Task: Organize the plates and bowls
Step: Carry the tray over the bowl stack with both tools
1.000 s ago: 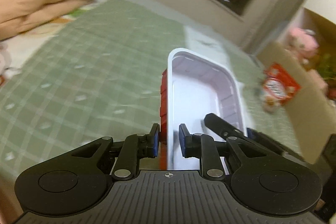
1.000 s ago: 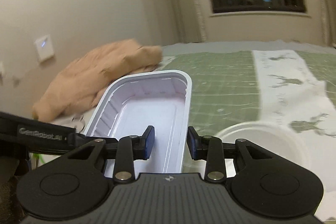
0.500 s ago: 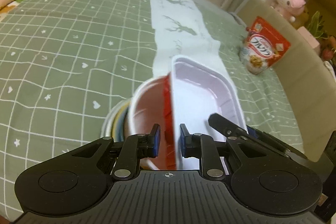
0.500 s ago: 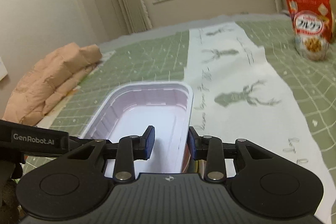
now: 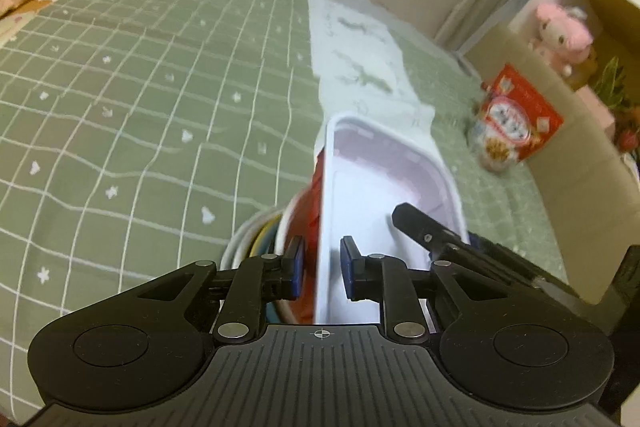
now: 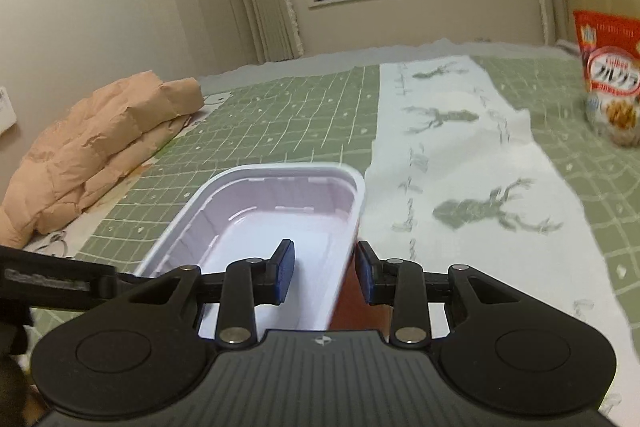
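1. The right tool (image 6: 325, 271) is pressed together on the right wall of a white rectangular dish (image 6: 280, 227). The left tool (image 5: 320, 267) has just been closing with the dish's left rim between its pads, which appear to stand just short of it.
2. Carried between both tools, the dish sits over a red bowl (image 5: 310, 207). That bowl tops a nested stack of white, yellow and blue rims (image 5: 256, 239). Whether dish and bowl touch cannot be told.
3. By the look of it the stacking is well along, and the dish is the piece in hand, not yet set down and let go.
4. No other crockery shows on the green checked cover (image 5: 140, 107) or the deer-print cloth (image 6: 460, 155).
5. Beyond lie a cereal bag (image 6: 610, 75) and a folded peach quilt (image 6: 100, 155).
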